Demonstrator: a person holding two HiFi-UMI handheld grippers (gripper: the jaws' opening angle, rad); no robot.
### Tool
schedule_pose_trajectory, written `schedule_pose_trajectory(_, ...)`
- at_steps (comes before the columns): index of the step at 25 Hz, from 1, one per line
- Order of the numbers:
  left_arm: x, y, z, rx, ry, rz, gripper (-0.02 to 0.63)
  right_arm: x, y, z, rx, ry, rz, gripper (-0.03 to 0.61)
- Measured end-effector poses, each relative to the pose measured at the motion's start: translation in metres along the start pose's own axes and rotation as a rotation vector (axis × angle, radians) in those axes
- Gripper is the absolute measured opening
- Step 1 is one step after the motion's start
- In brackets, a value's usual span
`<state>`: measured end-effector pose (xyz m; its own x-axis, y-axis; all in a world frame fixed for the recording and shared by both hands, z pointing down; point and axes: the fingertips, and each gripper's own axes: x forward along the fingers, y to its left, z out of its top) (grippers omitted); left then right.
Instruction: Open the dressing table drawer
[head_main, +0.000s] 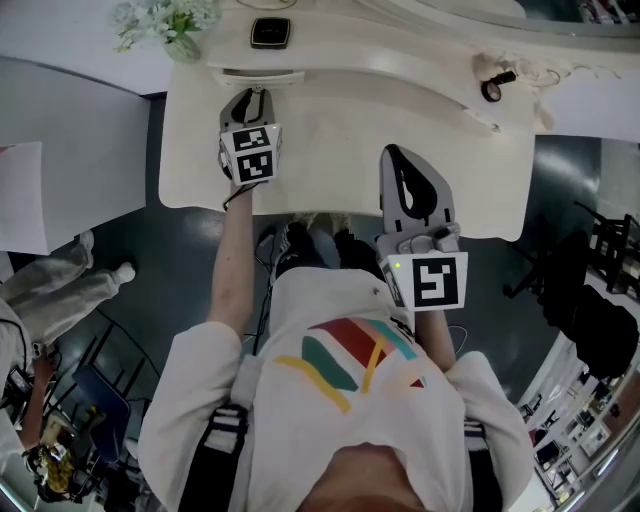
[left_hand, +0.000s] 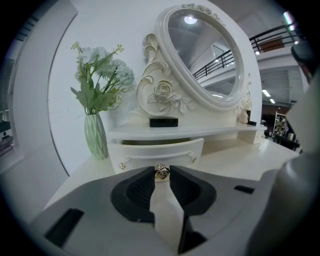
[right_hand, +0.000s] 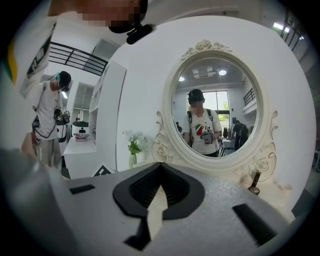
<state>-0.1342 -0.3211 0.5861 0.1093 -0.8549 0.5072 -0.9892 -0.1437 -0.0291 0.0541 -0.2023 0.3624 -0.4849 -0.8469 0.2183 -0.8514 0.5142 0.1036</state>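
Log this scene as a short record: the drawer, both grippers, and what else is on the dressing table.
drawer: small white drawer, seemingly pulled out slightly
left gripper: shut on the drawer's round gold knob
right gripper: shut, empty, over the white tabletop
also there: ribbed green vase of flowers, black box on the shelf, oval mirror

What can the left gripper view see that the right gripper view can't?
Only the left gripper view: the small white drawer, its gold knob pinched by the fingers of the left gripper, and a black rectangular box. Only the right gripper view: a person in a white shirt reflected in the oval white-framed mirror, and another person standing left. Both: that mirror and the ribbed green vase of flowers.
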Motion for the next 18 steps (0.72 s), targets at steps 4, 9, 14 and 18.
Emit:
schedule_pose_trajectory(4,-0.005,-0.001,-0.003,-0.004,0.004,0.002,0.090,-0.001,0.000,0.003,-0.003,-0.006,0.004,0.000)
schedule_pose_trajectory(9,-0.009,-0.003,-0.006,0.001,0.007,0.003,0.089,-0.003,-0.001,0.003,-0.003,-0.010,0.008,0.000)
schedule_pose_trajectory(14,-0.017,-0.005,-0.011,0.001,0.010,0.003,0.089,-0.006,0.002,0.005,-0.007,-0.018,0.015,0.000)
schedule_pose_trajectory(18,-0.022,-0.006,-0.015,0.001,0.011,0.006,0.089,-0.008,0.003,0.005,-0.006,-0.021,0.019,0.000)
